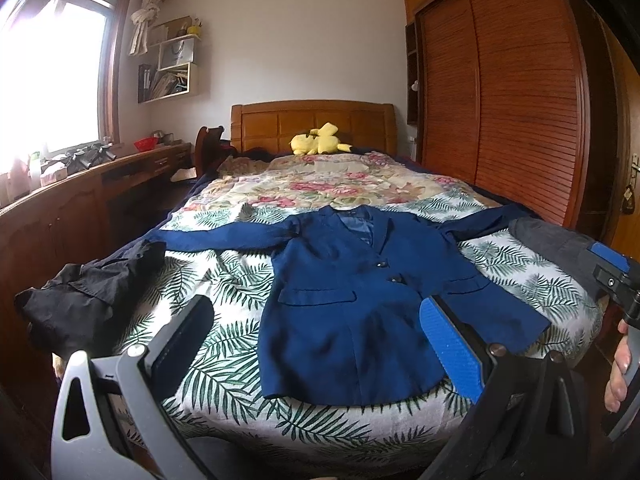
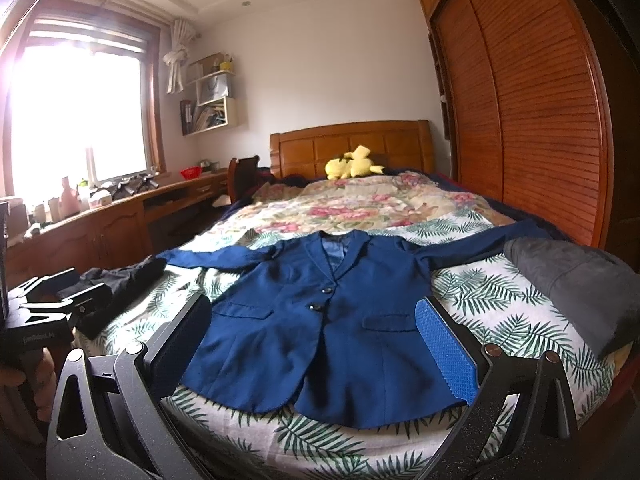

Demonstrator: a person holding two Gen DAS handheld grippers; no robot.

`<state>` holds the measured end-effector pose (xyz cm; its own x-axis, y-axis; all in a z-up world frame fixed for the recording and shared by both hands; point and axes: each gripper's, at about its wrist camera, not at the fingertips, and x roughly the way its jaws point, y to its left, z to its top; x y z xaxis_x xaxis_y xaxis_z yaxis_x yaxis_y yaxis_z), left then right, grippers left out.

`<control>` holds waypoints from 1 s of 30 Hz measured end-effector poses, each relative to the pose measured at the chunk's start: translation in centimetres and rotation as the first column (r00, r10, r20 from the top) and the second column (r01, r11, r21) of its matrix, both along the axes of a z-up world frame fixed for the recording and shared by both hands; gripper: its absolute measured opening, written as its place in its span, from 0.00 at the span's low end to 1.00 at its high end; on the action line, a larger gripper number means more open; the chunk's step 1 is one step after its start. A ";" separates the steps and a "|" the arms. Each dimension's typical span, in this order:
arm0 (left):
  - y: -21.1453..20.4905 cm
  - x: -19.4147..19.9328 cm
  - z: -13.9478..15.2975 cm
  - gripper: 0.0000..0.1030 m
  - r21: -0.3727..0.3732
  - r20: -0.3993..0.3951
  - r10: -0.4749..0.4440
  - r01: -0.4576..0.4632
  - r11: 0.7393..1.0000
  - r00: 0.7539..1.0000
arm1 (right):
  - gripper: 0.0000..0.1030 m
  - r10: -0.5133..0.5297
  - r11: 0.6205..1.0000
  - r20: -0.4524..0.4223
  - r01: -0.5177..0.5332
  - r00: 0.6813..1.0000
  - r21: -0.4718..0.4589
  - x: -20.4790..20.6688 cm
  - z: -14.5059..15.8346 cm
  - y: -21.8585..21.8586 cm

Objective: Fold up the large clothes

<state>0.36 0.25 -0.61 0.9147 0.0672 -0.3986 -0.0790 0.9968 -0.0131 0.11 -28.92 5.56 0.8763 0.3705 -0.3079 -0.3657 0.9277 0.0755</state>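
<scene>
On the bed (image 1: 224, 280), a blue blazer (image 1: 352, 300) lies flat, both tongs open.

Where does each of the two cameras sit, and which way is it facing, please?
Left wrist: on the left gripper at the bed's foot, looking along the bed toward the headboard; own open fingers show, plus the right gripper and hand at the right edge.
Right wrist: on the right gripper, further right, facing the same way; own open fingers show, the left gripper at the left edge.
Shared: blue jacket laid flat, yellow plush, wardrobe, window.
</scene>
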 end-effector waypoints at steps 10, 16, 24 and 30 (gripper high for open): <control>1.6 2.8 -2.1 1.00 0.016 -0.045 0.048 -0.047 0.999 0.998 | 1.00 0.045 0.999 -0.041 -0.045 0.998 -0.019 4.4 -2.1 1.2; 2.7 4.8 -3.6 1.00 0.023 -0.078 0.064 -0.063 0.998 0.995 | 1.00 0.068 0.997 -0.038 -0.069 0.997 -0.035 7.7 -2.9 2.6; 4.1 7.8 -5.7 1.00 0.030 -0.125 0.087 -0.084 0.996 0.988 | 1.00 0.147 0.988 -0.054 -0.149 0.988 -0.037 13.0 -5.1 5.3; 5.0 9.4 -6.5 1.00 0.018 -0.157 0.110 -0.108 0.994 0.981 | 1.00 0.208 0.976 -0.086 -0.212 0.974 -0.045 16.8 -6.6 7.6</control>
<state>9.79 5.29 -7.10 0.8273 0.1675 -0.5363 -0.1873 0.9821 0.0178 16.89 -21.34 -1.07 0.7523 0.5246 -0.3986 -0.5472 0.8344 0.0653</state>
